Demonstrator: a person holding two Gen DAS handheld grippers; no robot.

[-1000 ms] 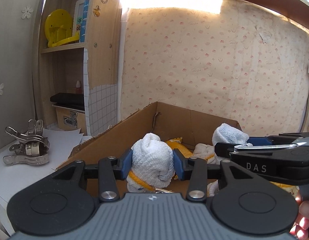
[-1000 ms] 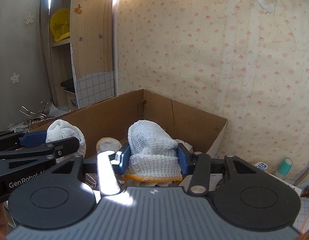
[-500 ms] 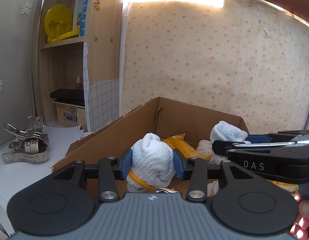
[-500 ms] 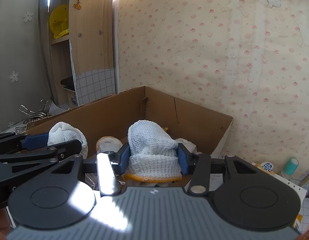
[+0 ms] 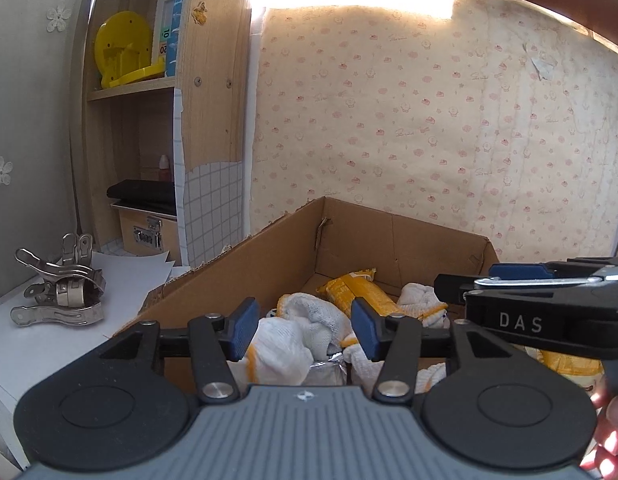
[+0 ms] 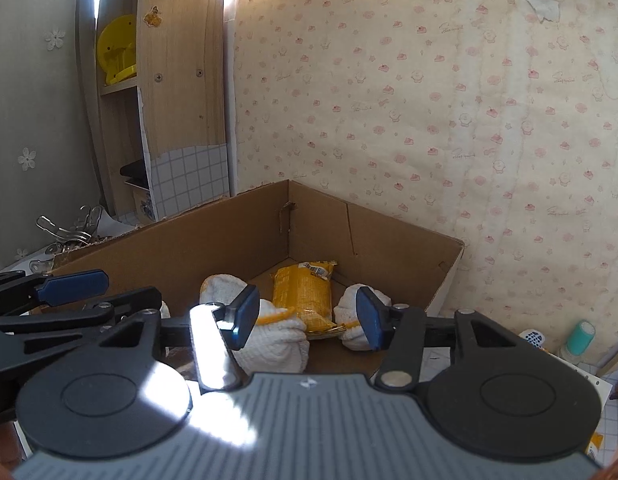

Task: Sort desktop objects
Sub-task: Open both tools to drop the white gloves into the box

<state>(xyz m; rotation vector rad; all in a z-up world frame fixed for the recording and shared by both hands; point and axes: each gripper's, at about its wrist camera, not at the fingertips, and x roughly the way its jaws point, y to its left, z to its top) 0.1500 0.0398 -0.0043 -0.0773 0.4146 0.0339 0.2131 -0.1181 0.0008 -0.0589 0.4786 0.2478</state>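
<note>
A brown cardboard box point(image 5: 393, 236) point(image 6: 237, 240) holds several white rolled gloves with yellow cuffs point(image 5: 285, 344) point(image 6: 277, 340) and a yellow snack packet point(image 5: 357, 292) point(image 6: 305, 292). My left gripper point(image 5: 303, 334) is open and empty above the box's near left side, with a white glove lying below it. My right gripper point(image 6: 305, 318) is open and empty above the box, over another white glove. The right gripper also shows at the right of the left wrist view point(image 5: 521, 276), and the left gripper shows at the left of the right wrist view point(image 6: 69, 288).
Metal clips point(image 5: 61, 292) lie on white paper point(image 5: 129, 264) left of the box. A wooden shelf unit point(image 5: 149, 120) with a yellow object point(image 5: 121, 52) stands behind. A teal bottle point(image 6: 581, 340) stands on the desk right of the box. Papered wall is close behind.
Both grippers have opened and let go of their white gloves, which dropped into the box. Both cameras now look a little further down into the box.
</note>
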